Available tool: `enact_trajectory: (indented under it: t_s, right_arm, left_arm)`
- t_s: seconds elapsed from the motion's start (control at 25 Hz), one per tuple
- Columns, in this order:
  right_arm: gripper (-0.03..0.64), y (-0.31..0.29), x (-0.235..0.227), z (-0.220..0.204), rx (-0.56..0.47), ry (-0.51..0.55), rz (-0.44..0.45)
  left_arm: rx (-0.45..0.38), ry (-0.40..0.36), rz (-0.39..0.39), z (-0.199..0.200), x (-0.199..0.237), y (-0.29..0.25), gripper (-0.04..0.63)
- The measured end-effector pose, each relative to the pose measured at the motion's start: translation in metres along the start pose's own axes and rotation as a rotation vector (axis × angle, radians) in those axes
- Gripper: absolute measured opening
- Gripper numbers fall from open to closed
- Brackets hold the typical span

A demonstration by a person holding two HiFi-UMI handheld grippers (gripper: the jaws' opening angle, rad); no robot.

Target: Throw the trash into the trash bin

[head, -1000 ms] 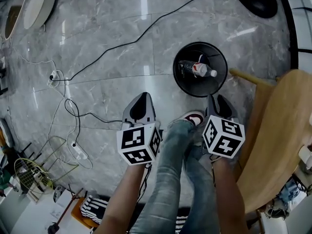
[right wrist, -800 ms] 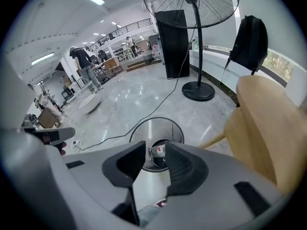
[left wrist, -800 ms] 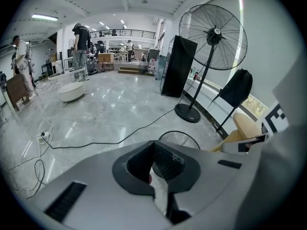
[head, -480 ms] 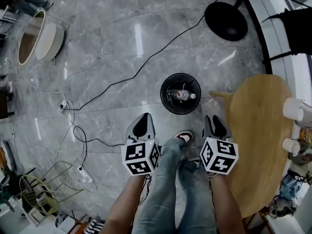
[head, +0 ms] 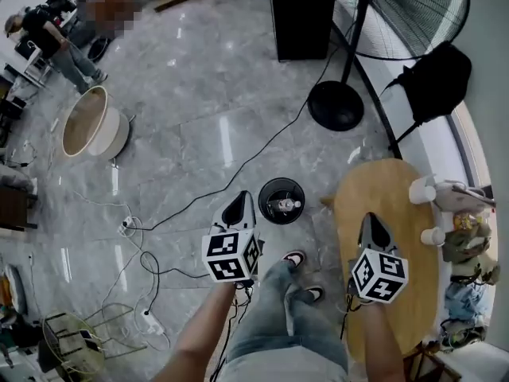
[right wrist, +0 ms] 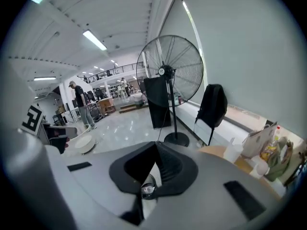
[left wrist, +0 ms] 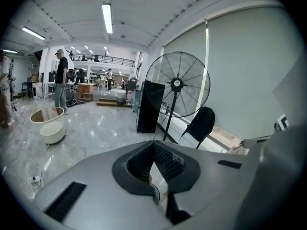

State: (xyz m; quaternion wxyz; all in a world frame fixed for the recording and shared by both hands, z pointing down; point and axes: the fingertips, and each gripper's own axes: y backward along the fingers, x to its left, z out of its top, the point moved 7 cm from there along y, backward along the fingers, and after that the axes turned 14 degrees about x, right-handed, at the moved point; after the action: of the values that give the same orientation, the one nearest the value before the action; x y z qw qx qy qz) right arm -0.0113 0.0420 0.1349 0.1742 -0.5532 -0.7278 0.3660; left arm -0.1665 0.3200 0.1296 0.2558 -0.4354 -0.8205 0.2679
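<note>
Legs: the person's blue-jeaned legs (head: 278, 325) are standing at 6 o'clock in the head view, with the shoes pointing toward 12.
Left gripper: the grey two-jaw left gripper with a black-and-white marker cube (head: 240, 205) is hovering just at 9 o'clock of the bin. Its jaws are meeting at the tips and gripping nothing.
Right gripper: the matching grey right gripper (head: 371, 223) is hanging over the table edge at 4 o'clock of the bin. Its jaws have just been closing and are now pressing together with nothing between them.
Table: the pale oval wooden table (head: 374, 197) is carrying white cups (head: 420, 189) along its 3 o'clock side.
Bin: the round black trash bin (head: 269, 191) is standing on the grey marble floor at 12 o'clock of the shoes, between the two grippers.
Trash: the clear plastic bottle with a white band (head: 285, 205) is lying inside the bin, on its bottom.
Axis: its long axis is running roughly 9 to 3 o'clock, and the lighter end seems to be facing 3. It is too small to be sure.
Progress: the bottle is already sitting in the bin, so this throw looks finished. Whether the cups are waiting as further trash cannot be told.
Beyond: a black pedestal fan (head: 413, 6) is standing at 1 o'clock.
</note>
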Motion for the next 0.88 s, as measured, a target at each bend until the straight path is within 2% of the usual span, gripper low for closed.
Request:
enact_trajectory:
  t_s: [0.2,0.36,0.6,0.88]
  right_arm:
    - [0.006,0.078,-0.018,0.060,-0.169,-0.004,-0.005]
    - [0.005,0.122,-0.047,0.089,-0.281,-0.045,-0.071]
    - [0.005,0.150,-0.078,0.084,-0.327,-0.098,-0.123]
    - [0.003,0.159,-0.085,0.065,-0.316,-0.124,-0.143]
  left_arm:
    - [-0.138,-0.088,-0.047,0.078,-0.023,0.068,0.015]
    - [-0.240,-0.114,-0.045,0.116,-0.037,0.097,0.015]
    - [-0.250,-0.111,-0.050,0.111,-0.053,0.101,0.015]
    - [-0.228,-0.094,-0.054,0.099,-0.061,0.102,0.015]
